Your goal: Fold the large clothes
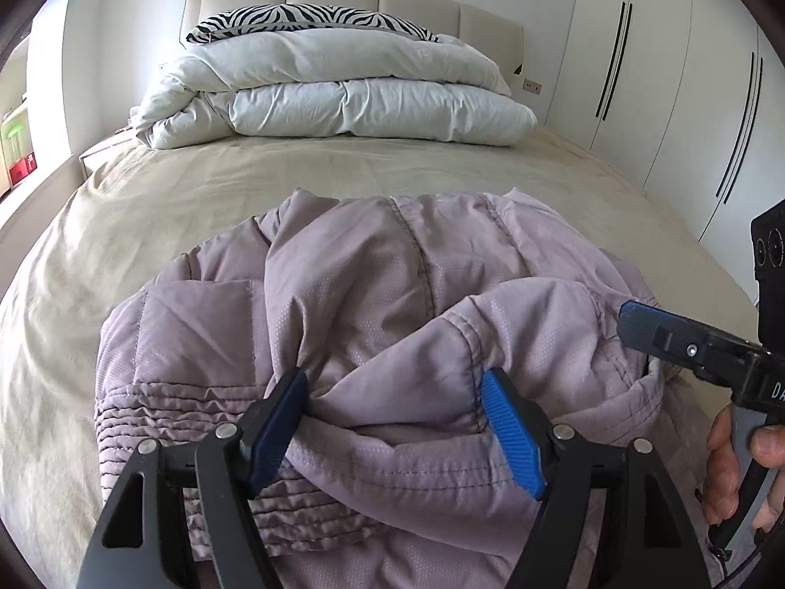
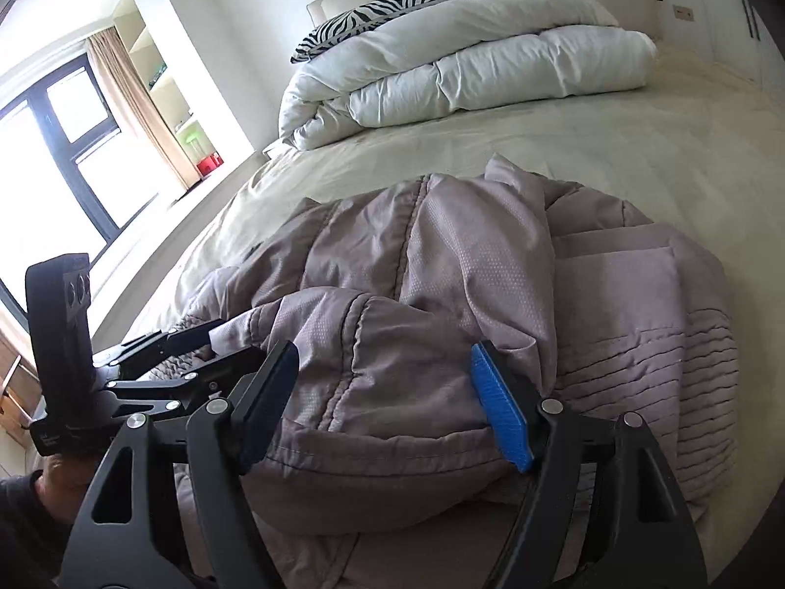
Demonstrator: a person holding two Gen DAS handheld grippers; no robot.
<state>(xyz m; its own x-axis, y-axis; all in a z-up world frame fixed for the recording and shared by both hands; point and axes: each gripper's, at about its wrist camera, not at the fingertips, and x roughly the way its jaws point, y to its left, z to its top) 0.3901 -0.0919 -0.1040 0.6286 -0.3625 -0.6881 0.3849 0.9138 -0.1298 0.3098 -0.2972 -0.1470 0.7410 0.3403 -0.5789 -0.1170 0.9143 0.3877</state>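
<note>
Item: mauve padded jacket (image 1: 373, 304), bunched mid-fold on bed (image 1: 147, 196). My left gripper (image 1: 392, 422) and right gripper (image 2: 387, 402): jaws wide, straddling fabric, gripping nothing. Next, I judge: regrip an edge, fold over.

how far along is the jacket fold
Done: the mauve jacket is bundled on the beige sheet, a sleeve laid across its top. In hand: nothing firmly; the left gripper and right gripper straddle folds with jaws apart. Left: the bundle is lumpy, so tidying remains.
</note>
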